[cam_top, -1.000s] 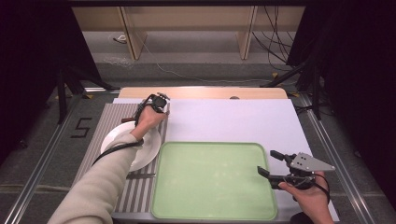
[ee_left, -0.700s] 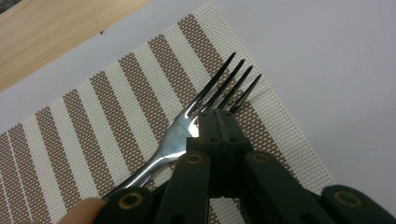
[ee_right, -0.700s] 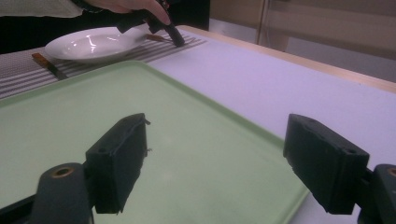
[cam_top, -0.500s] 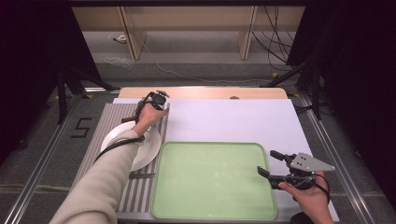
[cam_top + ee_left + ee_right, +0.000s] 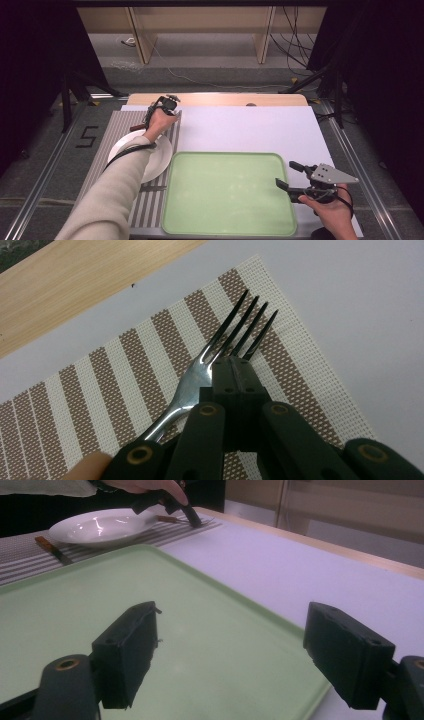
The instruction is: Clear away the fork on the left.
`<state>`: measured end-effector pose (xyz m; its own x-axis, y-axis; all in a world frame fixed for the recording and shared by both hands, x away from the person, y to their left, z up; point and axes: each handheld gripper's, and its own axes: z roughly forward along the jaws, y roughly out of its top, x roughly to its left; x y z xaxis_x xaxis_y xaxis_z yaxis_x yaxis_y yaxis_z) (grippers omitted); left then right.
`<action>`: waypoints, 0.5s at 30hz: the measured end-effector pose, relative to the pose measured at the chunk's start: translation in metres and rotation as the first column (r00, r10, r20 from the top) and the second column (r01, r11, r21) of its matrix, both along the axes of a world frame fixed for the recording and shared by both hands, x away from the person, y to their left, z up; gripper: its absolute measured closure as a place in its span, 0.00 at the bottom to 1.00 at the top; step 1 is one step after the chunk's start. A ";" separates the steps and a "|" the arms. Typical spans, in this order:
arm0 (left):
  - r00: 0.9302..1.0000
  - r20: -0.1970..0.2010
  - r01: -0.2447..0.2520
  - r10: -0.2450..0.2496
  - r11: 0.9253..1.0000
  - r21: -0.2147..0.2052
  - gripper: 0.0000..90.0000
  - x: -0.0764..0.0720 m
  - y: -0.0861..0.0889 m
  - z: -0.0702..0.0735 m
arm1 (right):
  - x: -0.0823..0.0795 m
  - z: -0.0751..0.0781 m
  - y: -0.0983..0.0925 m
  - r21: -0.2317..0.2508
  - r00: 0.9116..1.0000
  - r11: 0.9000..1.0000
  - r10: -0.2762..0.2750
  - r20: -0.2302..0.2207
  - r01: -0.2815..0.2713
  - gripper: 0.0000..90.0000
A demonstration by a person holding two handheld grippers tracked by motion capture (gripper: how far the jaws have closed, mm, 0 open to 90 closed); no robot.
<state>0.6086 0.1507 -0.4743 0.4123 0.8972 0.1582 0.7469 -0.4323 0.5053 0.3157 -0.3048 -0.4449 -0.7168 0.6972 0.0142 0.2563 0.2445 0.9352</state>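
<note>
With the left tool (image 5: 234,371) pressed together over the fork (image 5: 200,380) on the striped mat (image 5: 125,375), it could slide off; the right tool (image 5: 240,650) rests spread above the tray (image 5: 210,625).

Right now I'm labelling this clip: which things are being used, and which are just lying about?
In use:
left gripper, shut on the fork
striped mat under the fork

Lying about:
white plate
green tray
right gripper, open above the tray
</note>
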 end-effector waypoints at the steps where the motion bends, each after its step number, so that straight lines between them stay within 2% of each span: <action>1: 1.000 0.002 0.000 0.000 1.000 0.001 0.99 0.000 0.000 0.000 | 0.000 0.000 0.000 0.000 1.000 1.000 0.000 0.000 0.000 0.25; 11: 1.000 0.016 0.006 -0.006 1.000 -0.006 0.99 0.002 0.002 -0.001 | 0.000 0.000 0.000 -0.002 1.000 1.000 -0.001 -0.001 0.001 0.25; 15: 0.999 0.040 0.013 -0.012 1.000 -0.021 0.98 0.001 0.003 0.005 | 0.000 0.000 0.000 -0.001 1.000 1.000 -0.001 -0.001 0.001 0.25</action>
